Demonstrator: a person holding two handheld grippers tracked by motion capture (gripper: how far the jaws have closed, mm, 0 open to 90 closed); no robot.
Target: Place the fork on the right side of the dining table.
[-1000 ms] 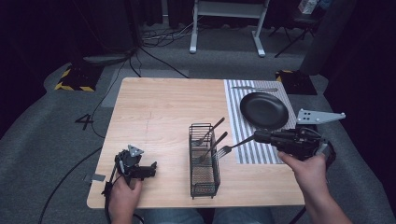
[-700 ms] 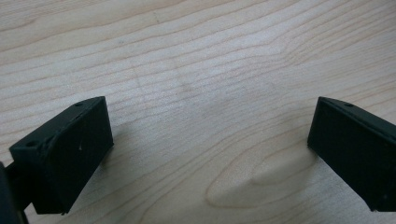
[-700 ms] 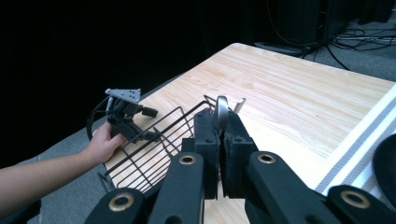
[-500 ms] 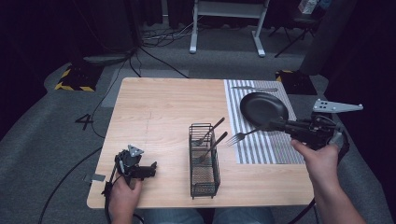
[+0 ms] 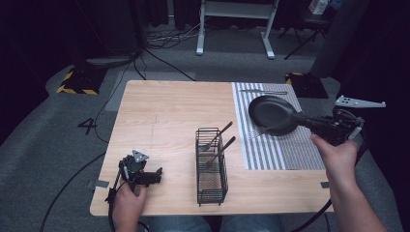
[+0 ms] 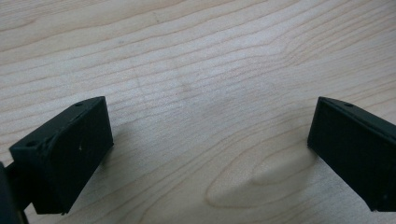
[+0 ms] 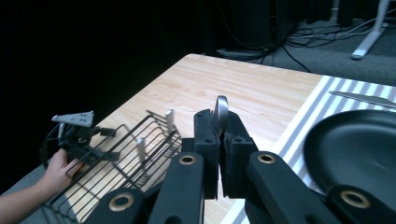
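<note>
My right gripper (image 5: 305, 121) is at the table's right side, shut on a metal fork (image 5: 275, 128). The fork's tines lie over the near edge of a black plate (image 5: 270, 108). In the right gripper view the fork's rounded handle end (image 7: 221, 107) sticks up from between the closed jaws (image 7: 222, 128). A black wire basket (image 5: 211, 186) stands at the table's front middle with two utensils (image 5: 218, 145) leaning in it. My left gripper (image 5: 155, 175) rests at the front left; its jaws (image 6: 210, 140) stand open just above bare wood.
A striped placemat (image 5: 290, 152) covers the right part of the wooden table (image 5: 164, 116), under the plate. A knife (image 5: 263, 92) lies at the mat's far edge. Seen from the right gripper, the basket (image 7: 116, 158) is to the left and the plate (image 7: 359, 149) to the right.
My right gripper has carried the fork to the right, away from the basket and over to the plate's near edge. The left gripper has stayed put.
</note>
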